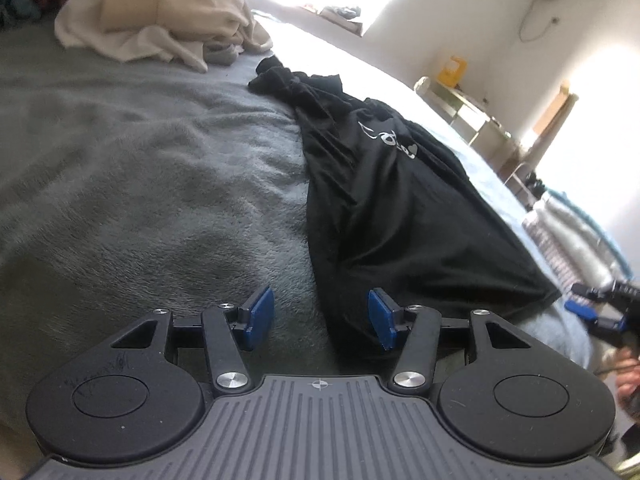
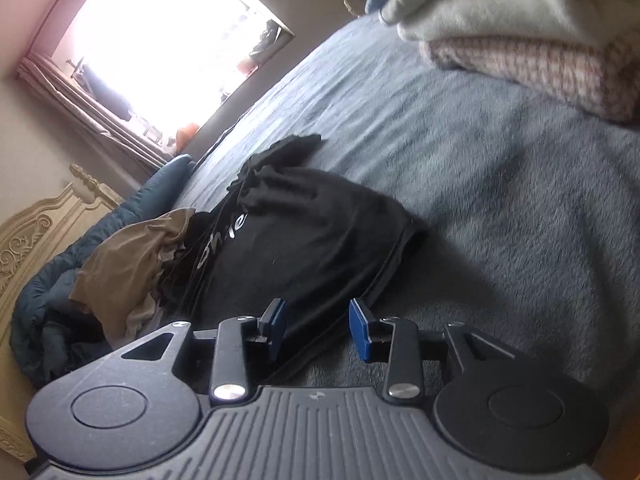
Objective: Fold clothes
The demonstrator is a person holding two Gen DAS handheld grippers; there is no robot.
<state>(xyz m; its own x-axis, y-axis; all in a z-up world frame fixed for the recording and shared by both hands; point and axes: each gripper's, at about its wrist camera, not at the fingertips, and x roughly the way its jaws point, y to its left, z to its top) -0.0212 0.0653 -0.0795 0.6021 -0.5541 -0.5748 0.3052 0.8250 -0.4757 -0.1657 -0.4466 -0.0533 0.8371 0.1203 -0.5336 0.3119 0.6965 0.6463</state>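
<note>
A black T-shirt with white lettering lies rumpled on the grey fleece blanket. My left gripper is open and empty, low over the blanket at the shirt's near hem, with its right pad above the cloth. In the right wrist view the same shirt lies ahead. My right gripper is open and empty at the shirt's near hem edge. The right gripper also shows in the left wrist view, beside the shirt's far corner.
A cream blanket heap sits at the far end of the bed. Folded white and pink clothes are stacked on the bed. A brown garment and dark quilt lie by the carved headboard.
</note>
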